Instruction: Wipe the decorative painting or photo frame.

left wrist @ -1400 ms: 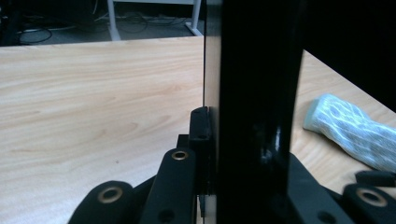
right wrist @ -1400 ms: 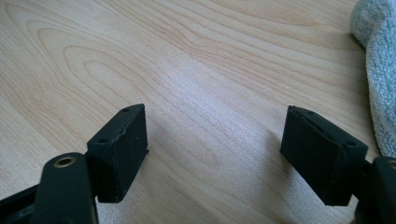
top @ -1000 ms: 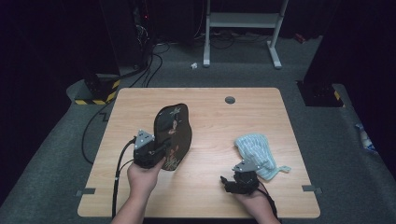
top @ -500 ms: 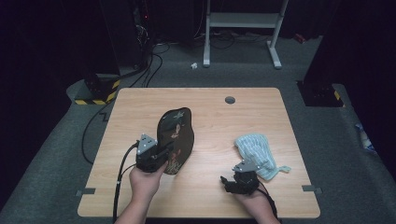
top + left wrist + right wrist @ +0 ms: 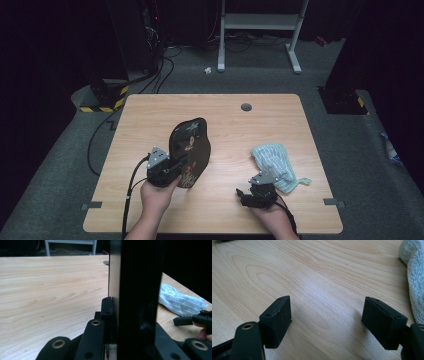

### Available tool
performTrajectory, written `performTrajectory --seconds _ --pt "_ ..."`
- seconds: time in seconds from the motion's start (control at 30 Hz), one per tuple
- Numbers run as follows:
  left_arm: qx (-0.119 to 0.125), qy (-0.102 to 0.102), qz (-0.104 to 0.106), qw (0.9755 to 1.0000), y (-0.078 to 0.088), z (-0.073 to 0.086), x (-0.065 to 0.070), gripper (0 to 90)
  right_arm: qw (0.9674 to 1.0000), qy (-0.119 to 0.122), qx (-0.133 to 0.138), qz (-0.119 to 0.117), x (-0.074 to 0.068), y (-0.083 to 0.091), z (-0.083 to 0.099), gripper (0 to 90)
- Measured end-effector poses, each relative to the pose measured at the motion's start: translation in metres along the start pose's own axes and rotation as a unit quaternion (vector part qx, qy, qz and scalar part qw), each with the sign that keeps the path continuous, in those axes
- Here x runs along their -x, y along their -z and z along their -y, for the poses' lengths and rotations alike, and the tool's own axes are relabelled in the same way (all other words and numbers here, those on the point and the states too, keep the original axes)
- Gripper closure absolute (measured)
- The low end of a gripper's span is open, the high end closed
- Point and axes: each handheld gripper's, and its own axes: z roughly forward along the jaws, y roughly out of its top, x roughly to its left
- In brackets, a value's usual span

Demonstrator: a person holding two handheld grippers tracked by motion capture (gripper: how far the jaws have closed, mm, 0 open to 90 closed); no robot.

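Tray (image 5: 189, 150), black lacquered with floral decoration, stands tilted on edge left of the blue cloth (image 5: 274, 160), lower rim on the wooden table (image 5: 150, 115). Left gripper (image 5: 167, 172) jaws are clamped on the tray's near rim; in the left gripper view the dark tray (image 5: 137, 302) rises between them. Right gripper (image 5: 252, 192) rests just beside the cloth, jaws apart on nothing. Judgement: keep the clamp firm, tip slowly, let the rim pivot on the table rather than slide.

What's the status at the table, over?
Left hand-held gripper clamped on black tray, tilted up on edge. Right hand-held gripper open, empty, beside cloth. Nothing in the way.
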Motion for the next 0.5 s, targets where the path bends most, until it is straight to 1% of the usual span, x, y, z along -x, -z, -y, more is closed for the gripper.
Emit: performTrajectory --seconds 0.13,0.2,0.27,0.33,0.4,0.5 --pt "0.0 -0.004 0.002 1.0 0.0007 0.0007 -0.0005 79.7 1.0 -0.001 -0.001 0.0 -0.0001 -0.0002 -0.0002 23.4" --pt "-0.006 -0.001 0.005 1.0 -0.0003 0.0015 -0.0008 77.7 1.0 -0.001 0.0 0.001 -0.0003 -0.0001 -0.0002 23.4" --pt "-0.012 -0.004 0.003 0.9999 -0.0018 0.0021 -0.0003 71.6 1.0 -0.001 -0.001 0.001 -0.0004 -0.0001 -0.0002 23.5" --pt "-0.015 -0.009 -0.002 0.9998 -0.0019 0.0028 0.0003 63.6 1.0 -0.001 0.0 0.001 -0.0003 -0.0001 -0.0002 23.5" --pt "-0.017 -0.021 -0.006 0.9996 -0.001 0.004 0.0013 59.0 1.0 -0.001 0.0 0.001 -0.0002 -0.0001 -0.0002 23.4" --pt "-0.018 -0.03 -0.013 0.9993 0.0017 0.0056 0.0013 52.8 1.0 -0.002 -0.001 0.0 0.0 -0.0001 -0.0003 23.5"
